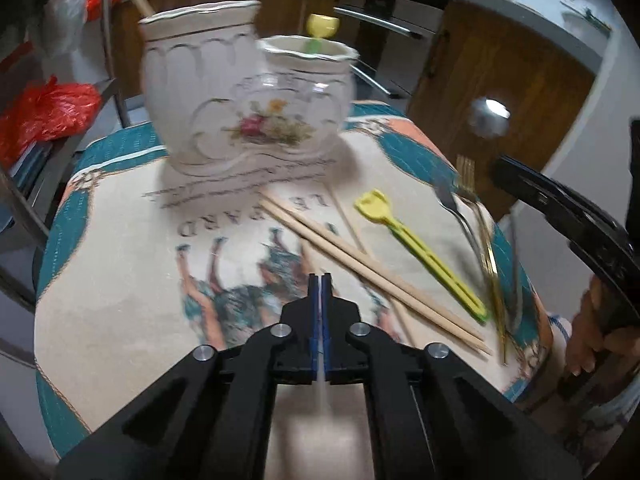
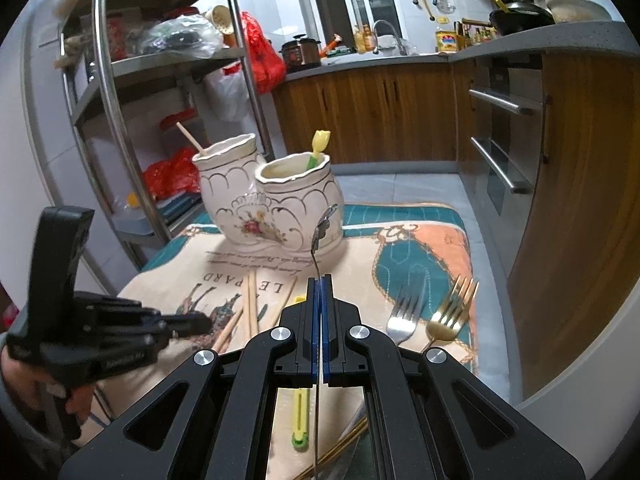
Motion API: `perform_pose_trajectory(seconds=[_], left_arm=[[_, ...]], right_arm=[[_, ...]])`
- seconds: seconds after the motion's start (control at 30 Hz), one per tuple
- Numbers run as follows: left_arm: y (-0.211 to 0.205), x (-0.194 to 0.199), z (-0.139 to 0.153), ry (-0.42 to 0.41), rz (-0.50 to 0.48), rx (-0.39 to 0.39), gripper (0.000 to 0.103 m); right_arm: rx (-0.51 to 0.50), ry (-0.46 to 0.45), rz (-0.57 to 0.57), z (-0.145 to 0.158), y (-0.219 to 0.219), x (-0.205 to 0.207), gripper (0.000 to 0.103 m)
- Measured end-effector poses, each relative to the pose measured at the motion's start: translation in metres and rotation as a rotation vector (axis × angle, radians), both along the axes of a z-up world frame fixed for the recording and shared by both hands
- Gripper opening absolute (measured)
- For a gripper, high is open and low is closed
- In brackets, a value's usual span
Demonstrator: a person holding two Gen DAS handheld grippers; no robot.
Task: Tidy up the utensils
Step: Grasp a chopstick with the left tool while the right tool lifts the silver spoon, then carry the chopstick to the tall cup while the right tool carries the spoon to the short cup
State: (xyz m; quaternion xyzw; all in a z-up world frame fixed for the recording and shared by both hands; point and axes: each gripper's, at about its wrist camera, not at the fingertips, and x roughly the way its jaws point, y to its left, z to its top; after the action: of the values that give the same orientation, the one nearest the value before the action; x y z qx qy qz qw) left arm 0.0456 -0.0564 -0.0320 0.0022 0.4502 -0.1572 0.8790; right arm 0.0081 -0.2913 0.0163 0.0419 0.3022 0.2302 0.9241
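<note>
A white floral double-pot utensil holder [image 2: 272, 204] stands at the back of the patterned cloth [image 2: 420, 240]; it also shows in the left wrist view [image 1: 248, 104]. One chopstick [image 2: 190, 139] leans in its left pot, a yellow utensil [image 2: 319, 148] in its right. My right gripper [image 2: 320, 280] is shut on a silver spoon [image 2: 322, 228], bowl end up, above the cloth. My left gripper [image 1: 320, 278] is shut and empty over the cloth. Chopsticks [image 1: 372, 268], a yellow-green spatula [image 1: 420, 252], a silver fork [image 2: 404, 314] and a gold fork [image 2: 452, 312] lie on the cloth.
A metal shelf rack [image 2: 120, 120] with bags stands to the left of the table. Wooden kitchen cabinets [image 2: 380, 112] with metal handles run behind and to the right. The left gripper [image 2: 120, 332] shows at the left in the right wrist view.
</note>
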Motion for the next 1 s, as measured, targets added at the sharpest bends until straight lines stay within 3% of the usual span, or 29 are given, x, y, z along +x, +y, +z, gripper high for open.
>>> perform_pose_trajectory(seconds=[0.13, 0.2, 0.27, 0.3, 0.43, 0.6, 0.7, 1.0], left_arm=[[-0.015, -0.002, -0.011, 0.034, -0.015, 0.047, 0.026], [-0.021, -0.004, -0.012, 0.011, -0.019, 0.081, 0.027], [-0.024, -0.006, -0.014, -0.002, -0.024, 0.105, 0.024], [-0.024, -0.006, -0.014, -0.005, -0.024, 0.112, 0.010], [-0.015, -0.003, -0.013, 0.006, -0.031, 0.076, 0.004], [0.003, -0.003, 0.000, -0.022, -0.024, 0.040, 0.004], [0.013, -0.003, 0.012, -0.067, -0.015, 0.035, 0.004], [0.060, -0.006, 0.061, -0.343, -0.009, -0.134, 0.004]], right_arm=[[-0.008, 0.006, 0.007, -0.001, 0.004, 0.000, 0.002], [-0.016, 0.001, 0.014, 0.000, 0.005, -0.002, 0.002], [-0.022, -0.008, 0.012, 0.003, 0.005, -0.004, 0.002], [-0.020, -0.010, 0.010, 0.003, 0.004, -0.005, 0.002], [-0.004, -0.034, -0.006, 0.008, -0.001, -0.007, 0.002], [-0.003, -0.062, -0.014, 0.014, -0.003, -0.009, 0.002], [0.001, -0.082, -0.018, 0.019, -0.003, -0.009, 0.002], [0.032, -0.179, -0.011, 0.041, 0.006, -0.006, 0.002]])
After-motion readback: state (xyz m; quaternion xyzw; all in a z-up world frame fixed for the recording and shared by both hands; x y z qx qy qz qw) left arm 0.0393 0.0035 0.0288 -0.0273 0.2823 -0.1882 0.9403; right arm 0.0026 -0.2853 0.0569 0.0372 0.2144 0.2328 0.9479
